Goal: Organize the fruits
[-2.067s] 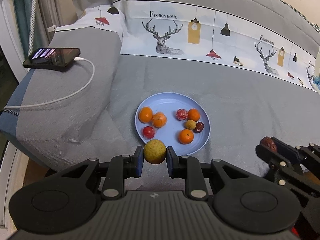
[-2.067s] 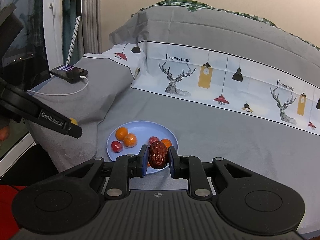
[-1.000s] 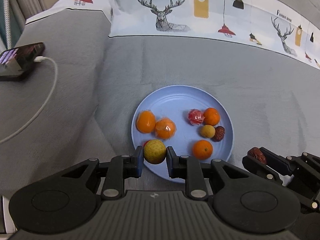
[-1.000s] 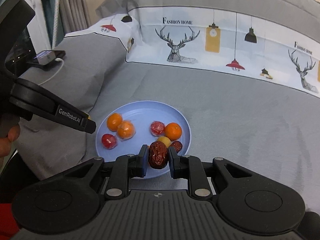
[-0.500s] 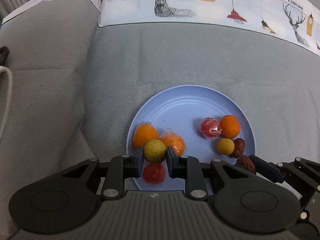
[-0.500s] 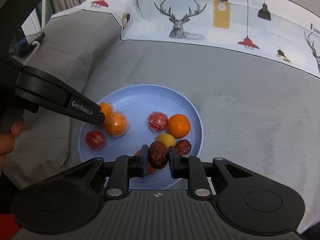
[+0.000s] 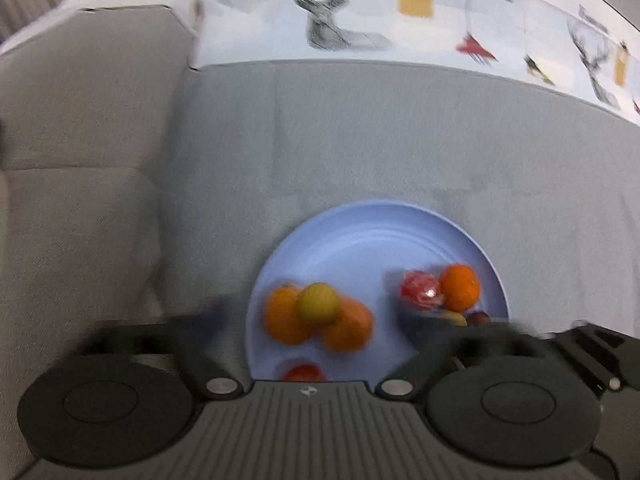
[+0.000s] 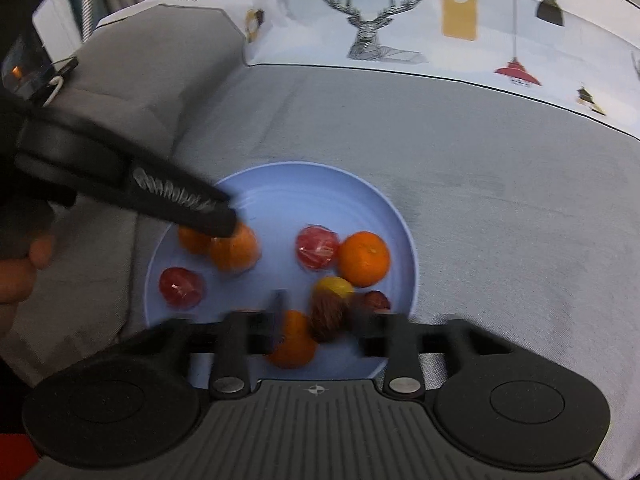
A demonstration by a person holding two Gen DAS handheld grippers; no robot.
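A light blue plate [image 7: 372, 236] [image 8: 288, 192] lies on the grey bed cover and holds several small fruits. In the left wrist view my left gripper [image 7: 316, 320] is open, its fingers spread wide and blurred. The yellow-green fruit [image 7: 319, 303] it held rests on two wrapped oranges [image 7: 348, 328] on the plate's left side. In the right wrist view my right gripper [image 8: 316, 322] is open. The dark red date [image 8: 329, 316] sits loose between its fingers at the plate's near edge, next to an orange [image 8: 294, 340] and a small yellow fruit [image 8: 334, 286].
An orange [image 8: 364, 258], a wrapped red fruit [image 8: 317, 247], another red fruit [image 8: 181, 286] and a second date [image 8: 374, 301] also lie on the plate. The left gripper's finger [image 8: 176, 200] reaches over the plate's left side. A raised grey cushion [image 7: 80, 160] stands left.
Both grippers moved down over the plate and opened. The left let go of the yellow-green fruit onto the oranges. The right let go of the date at the plate's near edge.
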